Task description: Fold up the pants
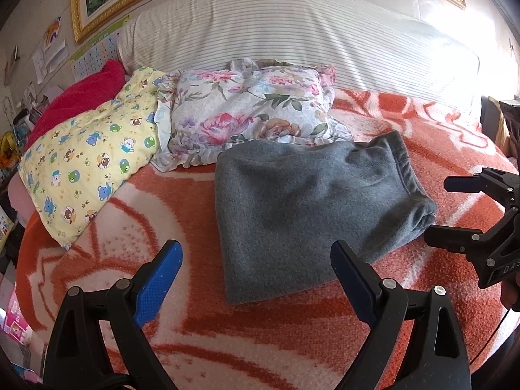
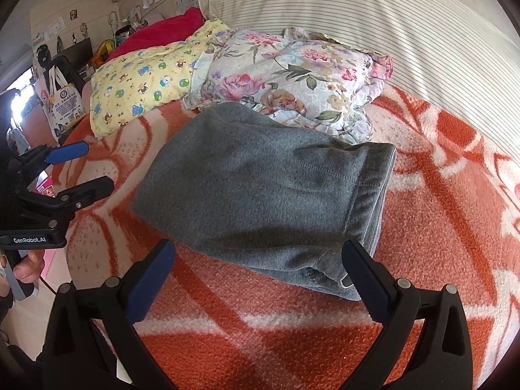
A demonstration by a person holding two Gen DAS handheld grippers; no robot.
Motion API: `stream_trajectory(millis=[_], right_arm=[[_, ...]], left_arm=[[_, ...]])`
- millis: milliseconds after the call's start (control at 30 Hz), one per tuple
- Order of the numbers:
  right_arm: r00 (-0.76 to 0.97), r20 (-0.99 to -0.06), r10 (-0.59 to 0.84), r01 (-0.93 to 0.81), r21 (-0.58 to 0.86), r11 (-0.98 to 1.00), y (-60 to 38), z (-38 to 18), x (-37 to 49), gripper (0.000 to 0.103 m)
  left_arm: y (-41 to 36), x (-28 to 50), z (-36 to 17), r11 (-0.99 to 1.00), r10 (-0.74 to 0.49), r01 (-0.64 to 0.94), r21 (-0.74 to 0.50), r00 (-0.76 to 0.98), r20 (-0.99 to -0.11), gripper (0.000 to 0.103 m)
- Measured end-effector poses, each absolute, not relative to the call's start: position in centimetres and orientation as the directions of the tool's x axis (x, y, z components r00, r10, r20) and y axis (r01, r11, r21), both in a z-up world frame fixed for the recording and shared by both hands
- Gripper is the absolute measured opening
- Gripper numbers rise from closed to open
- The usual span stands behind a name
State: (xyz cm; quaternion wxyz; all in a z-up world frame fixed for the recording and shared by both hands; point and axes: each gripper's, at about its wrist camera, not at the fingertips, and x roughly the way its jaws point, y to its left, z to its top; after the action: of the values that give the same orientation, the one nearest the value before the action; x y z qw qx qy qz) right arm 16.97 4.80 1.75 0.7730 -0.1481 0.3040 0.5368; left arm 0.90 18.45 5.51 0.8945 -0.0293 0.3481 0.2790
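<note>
Grey fleece pants (image 1: 302,208) (image 2: 260,191) lie folded into a compact stack on the orange and white blanket (image 1: 136,227) (image 2: 438,195). The waistband end points right. My left gripper (image 1: 256,260) is open just short of the stack's near left corner, holding nothing. It also shows at the left edge of the right wrist view, left gripper (image 2: 97,165). My right gripper (image 2: 256,256) is open at the stack's near edge, empty. From the left wrist view the right gripper (image 1: 437,209) sits beside the waistband end, apart from the cloth.
A floral pillow (image 1: 253,110) (image 2: 292,74) touches the pants' far edge. A yellow bear-print quilt (image 1: 94,159) (image 2: 146,81) and a red cushion (image 1: 81,97) lie to the left. A striped bolster (image 1: 292,39) runs along the back. A person's hand (image 2: 26,269) grips the left handle.
</note>
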Motion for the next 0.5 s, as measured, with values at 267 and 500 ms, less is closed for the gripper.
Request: stream_trajectory(millis=[267,500], right_arm=[[0.237,-0.63,0.739,-0.92,0.1,0.38,5.02,1.73,17.13,0.102],[0.235,-0.626,0.744,-0.925,0.092,0.37,5.53,1.85,16.93,0.102]], left_arm=[[18.64,1.16,5.27,0.817,0.526,-0.548,0.18,0.579,-0.623,0.093],[18.96,1.14,5.69,0.81,0.537,-0.559,0.177,0.586,-0.606,0.093]])
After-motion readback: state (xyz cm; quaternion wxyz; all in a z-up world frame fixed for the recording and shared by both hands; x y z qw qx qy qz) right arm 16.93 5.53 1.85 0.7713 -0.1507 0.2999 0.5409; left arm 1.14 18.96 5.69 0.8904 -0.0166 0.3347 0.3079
